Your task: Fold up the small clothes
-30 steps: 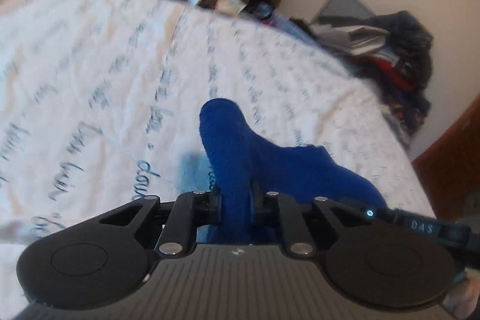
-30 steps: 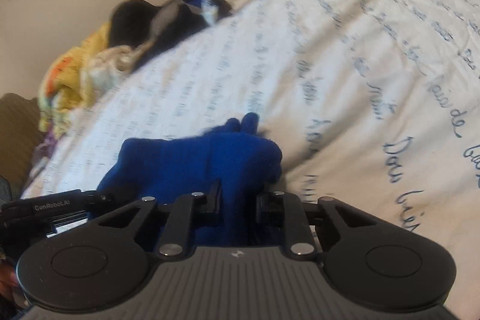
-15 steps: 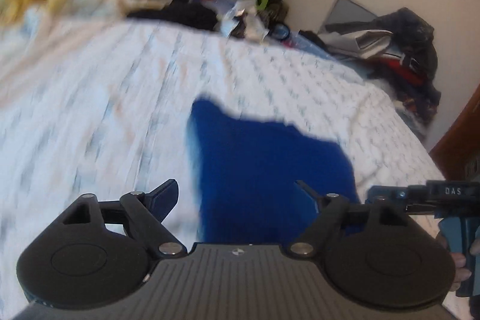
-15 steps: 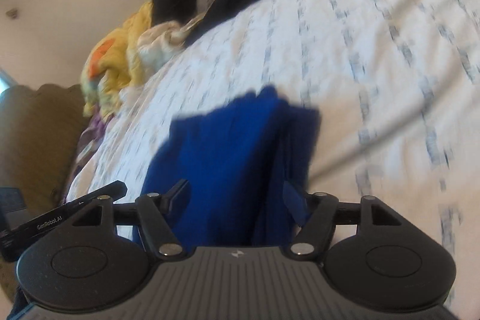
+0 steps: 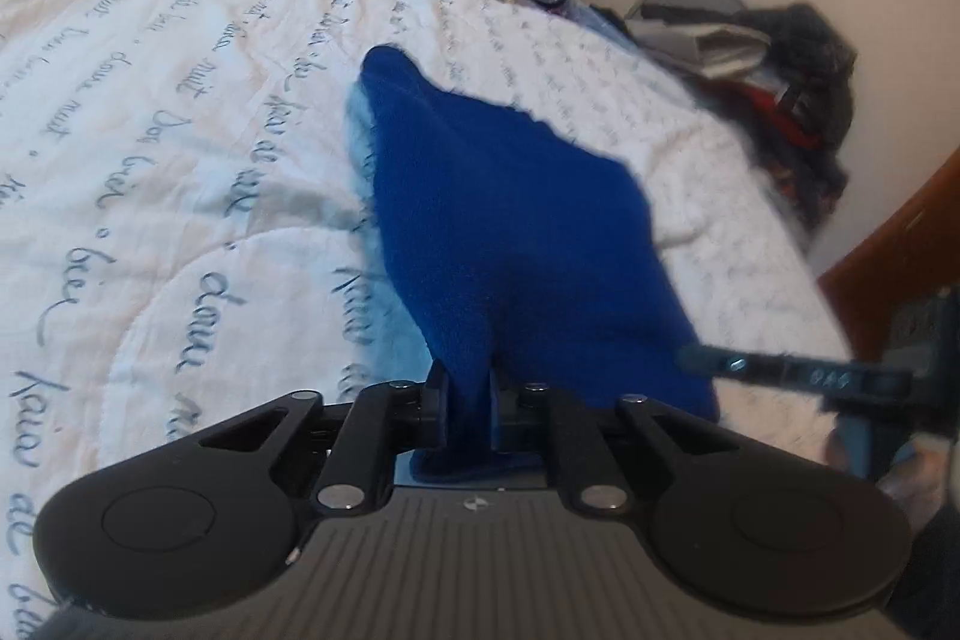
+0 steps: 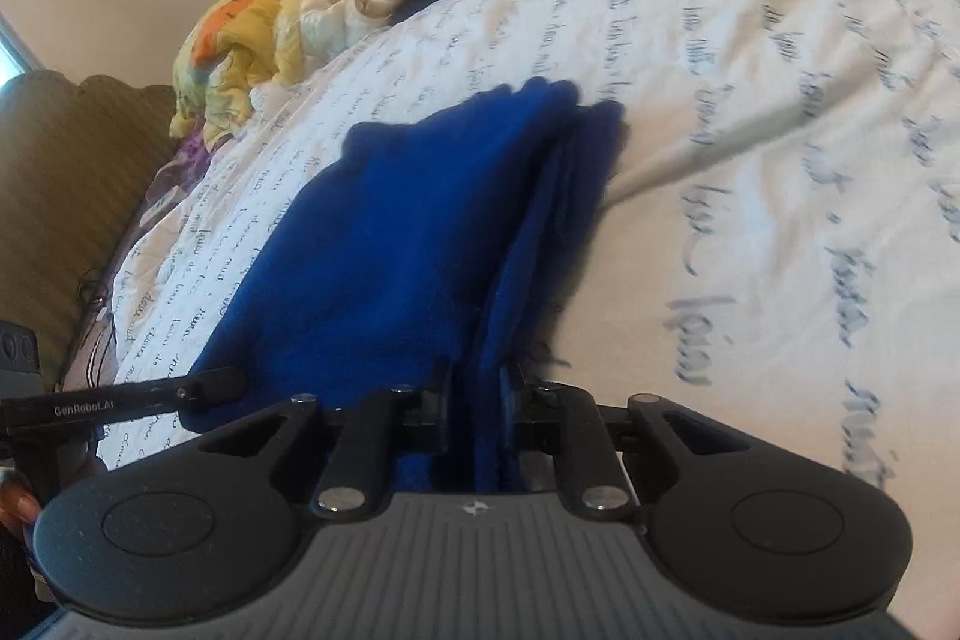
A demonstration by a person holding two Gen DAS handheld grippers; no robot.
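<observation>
Lying on the bed (image 5: 180, 112) is 1 blue cloth (image 5: 510, 220). The 2 grippers, left gripper (image 5: 470, 403) and right gripper (image 6: 477, 403), each have fingers clamped on its near edge.

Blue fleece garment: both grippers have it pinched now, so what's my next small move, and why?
Probably lift both near corners together and carry them toward the far edge. The left gripper and right gripper are each shut on the near edge of the blue garment, which lies partly folded on the white quilt, so another fold looks due.
</observation>
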